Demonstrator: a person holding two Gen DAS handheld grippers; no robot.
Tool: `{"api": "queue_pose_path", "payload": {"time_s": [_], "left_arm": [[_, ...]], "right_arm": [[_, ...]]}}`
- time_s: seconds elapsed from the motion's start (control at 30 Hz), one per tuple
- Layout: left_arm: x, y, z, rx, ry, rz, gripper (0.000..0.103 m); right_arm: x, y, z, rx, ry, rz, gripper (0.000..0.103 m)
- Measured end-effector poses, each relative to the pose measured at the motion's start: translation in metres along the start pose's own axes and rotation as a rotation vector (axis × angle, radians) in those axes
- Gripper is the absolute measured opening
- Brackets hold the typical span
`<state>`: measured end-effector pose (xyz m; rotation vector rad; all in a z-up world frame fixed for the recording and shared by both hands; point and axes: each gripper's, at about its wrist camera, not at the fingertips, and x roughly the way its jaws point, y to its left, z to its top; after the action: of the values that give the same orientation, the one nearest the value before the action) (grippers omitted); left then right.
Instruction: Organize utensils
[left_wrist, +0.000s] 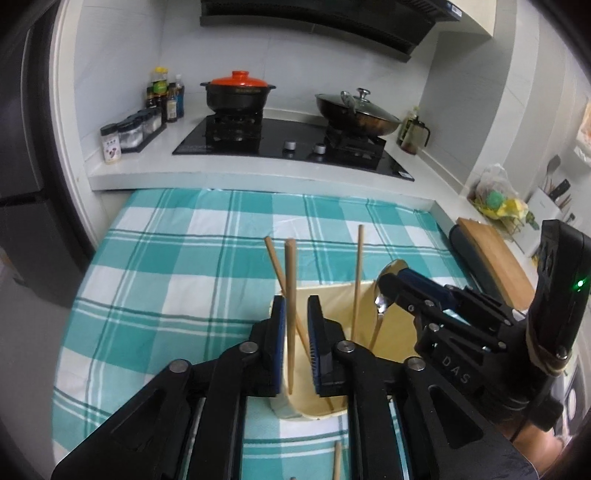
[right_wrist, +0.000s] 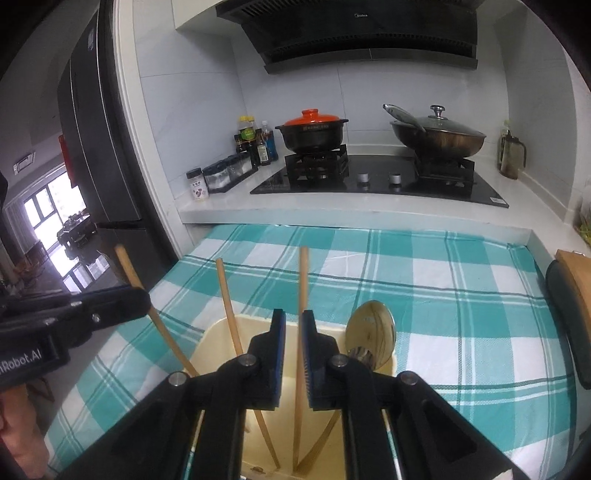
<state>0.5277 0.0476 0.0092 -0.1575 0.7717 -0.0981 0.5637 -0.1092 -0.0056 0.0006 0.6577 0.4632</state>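
The left hand-held gripper (left_wrist: 295, 332) hangs over the near-left corner of a cream utensil holder (left_wrist: 391, 332), its fingers parted around an upright chopstick (left_wrist: 291, 314) without clearly pinching it; I'd call it released, with the stick just resting between the pads. The right hand-held gripper (right_wrist: 292, 354) sits over the same holder (right_wrist: 218, 343), likewise spread a little, with another chopstick (right_wrist: 302, 295) standing in the gap; from here it looks loose rather than clamped, though the pads hide the contact.

Only the left camera shows the right hand-held gripper from the side, its tips close against a metal spoon (left_wrist: 388, 284) standing bowl-up in the holder. The right camera shows that spoon (right_wrist: 373, 332) just beside its right finger, apart from the gap. The left view also catches a stray chopstick (left_wrist: 337, 461) lying on the checked cloth (left_wrist: 166, 280) near the bottom edge, which the other view misses.

More chopsticks lean in the holder. Beyond the cloth-covered bench stands a stove (right_wrist: 369, 181) carrying a red-lidded pot (right_wrist: 314, 129) and a covered wok (right_wrist: 439, 136).
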Motion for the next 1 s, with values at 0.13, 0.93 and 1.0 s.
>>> {"api": "queue_pose_path", "payload": {"time_s": [0.13,0.93,1.0], "left_arm": [[-0.033,0.009,-0.010,0.015,-0.025,0.020,0.053],[-0.156,0.016,-0.319,-0.006,0.065,0.044,0.076],[-0.158,0.007,-0.326,0.014,0.052,0.042,0.076]], "right_arm": [[-0.025,0.005,0.001,-0.001,-0.037,0.002,0.037],[-0.251,0.032,-0.286,0.003,0.016,-0.237,0.038],[-0.255,0.038,-0.310,0.020,0.011,-0.259,0.038]]}}
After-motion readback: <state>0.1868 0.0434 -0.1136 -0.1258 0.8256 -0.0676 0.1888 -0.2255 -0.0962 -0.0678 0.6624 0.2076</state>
